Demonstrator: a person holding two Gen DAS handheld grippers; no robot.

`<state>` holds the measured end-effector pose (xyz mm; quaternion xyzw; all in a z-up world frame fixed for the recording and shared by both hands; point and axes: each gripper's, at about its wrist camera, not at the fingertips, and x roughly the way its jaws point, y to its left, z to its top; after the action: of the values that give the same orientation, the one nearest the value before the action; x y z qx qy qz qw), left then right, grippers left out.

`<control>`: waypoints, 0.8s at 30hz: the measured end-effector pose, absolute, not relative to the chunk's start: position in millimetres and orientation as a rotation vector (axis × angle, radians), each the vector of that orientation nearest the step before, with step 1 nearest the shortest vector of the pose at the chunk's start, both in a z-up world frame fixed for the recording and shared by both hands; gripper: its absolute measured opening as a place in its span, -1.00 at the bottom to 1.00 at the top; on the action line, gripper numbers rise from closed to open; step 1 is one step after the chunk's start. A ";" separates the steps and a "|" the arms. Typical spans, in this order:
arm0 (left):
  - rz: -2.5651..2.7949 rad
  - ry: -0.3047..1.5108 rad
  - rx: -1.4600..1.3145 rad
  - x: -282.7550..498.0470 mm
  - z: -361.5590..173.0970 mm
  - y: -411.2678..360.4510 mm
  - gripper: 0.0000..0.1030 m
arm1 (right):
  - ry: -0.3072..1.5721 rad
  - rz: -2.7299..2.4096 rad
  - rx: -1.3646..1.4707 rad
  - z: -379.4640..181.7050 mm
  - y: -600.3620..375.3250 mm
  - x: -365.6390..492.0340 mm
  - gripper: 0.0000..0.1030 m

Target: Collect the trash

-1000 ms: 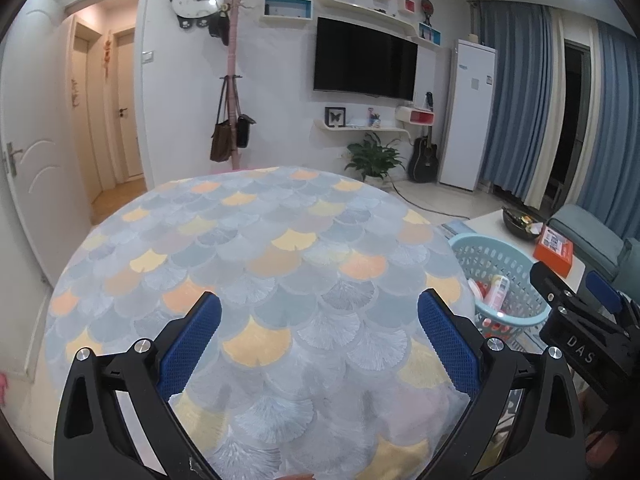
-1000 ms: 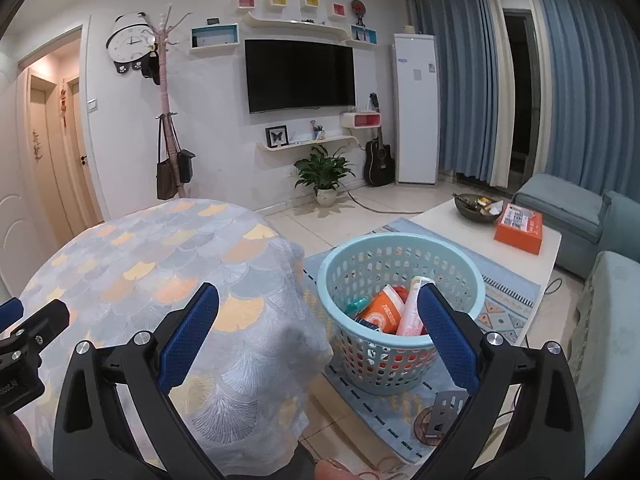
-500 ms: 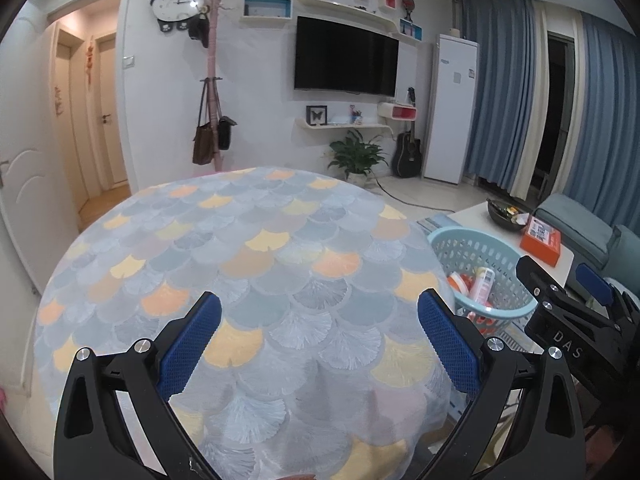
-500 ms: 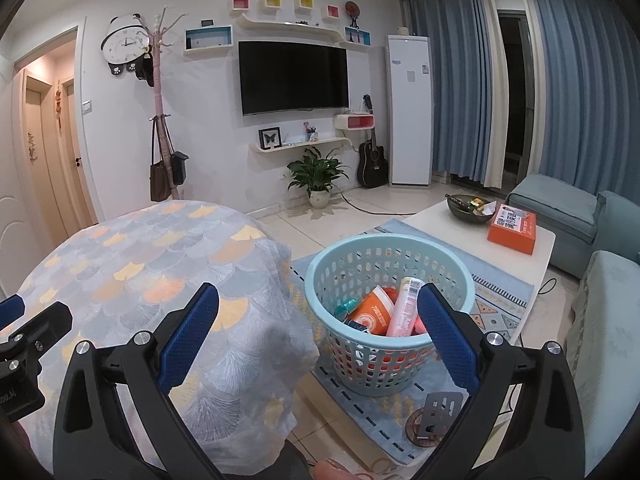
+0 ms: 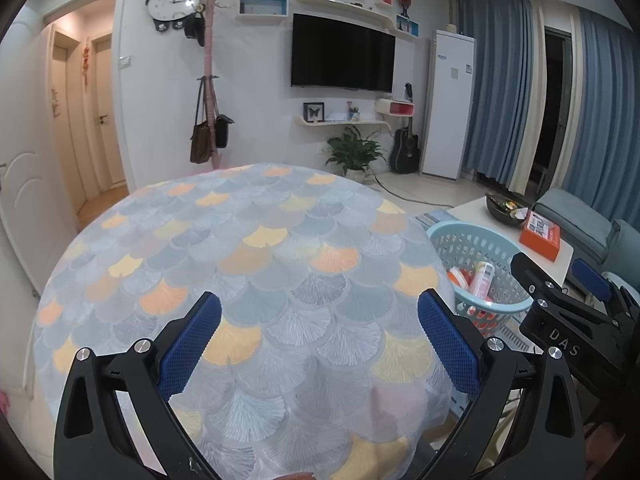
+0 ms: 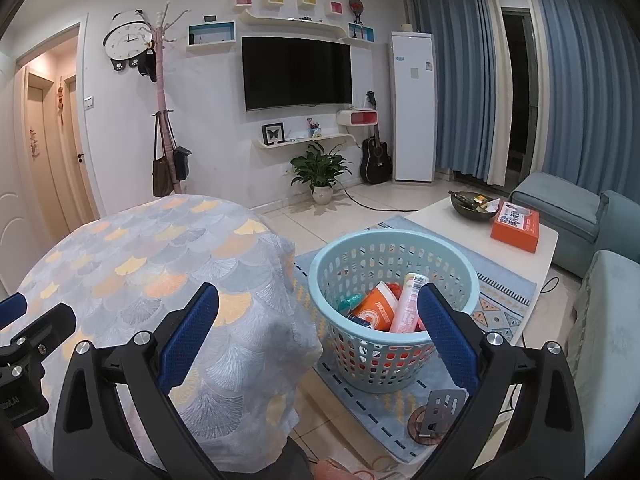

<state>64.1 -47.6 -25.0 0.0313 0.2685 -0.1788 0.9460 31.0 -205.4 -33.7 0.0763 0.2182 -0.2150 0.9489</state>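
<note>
Over the round table in its scale-patterned cloth (image 5: pixel 256 264), my left gripper (image 5: pixel 318 342) hangs spread wide and empty. My right gripper (image 6: pixel 318 342), equally agape and empty, hovers near the pale blue perforated plastic basket (image 6: pixel 452 272) on the floor right of the table, with an orange tub (image 6: pixel 374 310) and pink tube (image 6: pixel 408 304) inside.

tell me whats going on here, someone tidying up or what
A person holds two grippers, both open and empty. The left gripper hovers over the round table, whose cloth shows no trash. The right gripper points toward the blue basket on the floor beside it, which already holds a tube, a tub and other packaging.
</note>
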 end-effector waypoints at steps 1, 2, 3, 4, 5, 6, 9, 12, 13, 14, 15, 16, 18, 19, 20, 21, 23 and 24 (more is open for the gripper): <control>-0.364 0.546 0.064 64.0 -24.8 -47.3 0.85 | 0.443 -0.437 0.153 -33.7 -204.6 31.4 0.84; -0.364 0.546 0.064 64.1 -24.8 -47.4 0.85 | 0.443 -0.437 0.151 -33.8 -204.1 31.7 0.84; -0.365 0.547 0.062 64.2 -24.8 -47.3 0.85 | 0.444 -0.437 0.150 -34.1 -203.6 32.0 0.84; -0.365 0.547 0.062 64.5 -24.9 -47.4 0.85 | 0.444 -0.436 0.150 -34.1 -203.5 32.0 0.84; -0.365 0.546 0.063 64.1 -25.1 -47.0 0.85 | 0.444 -0.435 0.150 -34.2 -203.3 32.0 0.84; -0.365 0.546 0.063 64.0 -25.3 -46.6 0.85 | 0.444 -0.435 0.150 -34.1 -203.0 32.1 0.84; -0.365 0.546 0.063 64.3 -25.6 -46.1 0.85 | 0.444 -0.435 0.150 -34.3 -202.7 32.6 0.84; -0.366 0.547 0.064 64.4 -25.5 -45.8 0.85 | 0.448 -0.434 0.148 -34.2 -202.1 32.5 0.84; -0.366 0.547 0.066 64.4 -25.6 -46.1 0.85 | 0.447 -0.433 0.149 -34.1 -202.1 32.5 0.84; -0.366 0.547 0.065 64.3 -25.4 -46.1 0.85 | 0.447 -0.433 0.150 -34.1 -202.1 32.6 0.84; -0.367 0.546 0.064 64.1 -25.4 -46.1 0.85 | 0.447 -0.433 0.149 -34.1 -202.0 32.6 0.84; -0.367 0.547 0.064 64.2 -25.5 -46.1 0.85 | 0.447 -0.433 0.149 -34.1 -201.7 32.8 0.84; -0.366 0.547 0.064 63.9 -25.5 -46.6 0.85 | 0.446 -0.434 0.149 -34.2 -201.3 32.8 0.84; -0.365 0.547 0.064 63.7 -25.4 -46.9 0.85 | 0.447 -0.434 0.150 -34.3 -201.4 33.1 0.84; -0.365 0.546 0.064 63.7 -25.4 -46.9 0.85 | 0.448 -0.434 0.150 -34.3 -201.5 33.0 0.84; -0.365 0.547 0.064 63.7 -25.5 -46.9 0.85 | 0.448 -0.434 0.149 -34.1 -201.8 32.7 0.84; -0.366 0.547 0.064 63.7 -25.4 -47.0 0.85 | 0.449 -0.434 0.150 -34.5 -201.9 32.5 0.84; -0.365 0.547 0.064 63.6 -25.3 -47.2 0.85 | 0.450 -0.434 0.151 -34.7 -201.8 32.3 0.84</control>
<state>63.6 -47.2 -25.3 0.0315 0.2687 -0.1792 0.9459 32.3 -201.8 -34.7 0.0741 0.2209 -0.2133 0.9488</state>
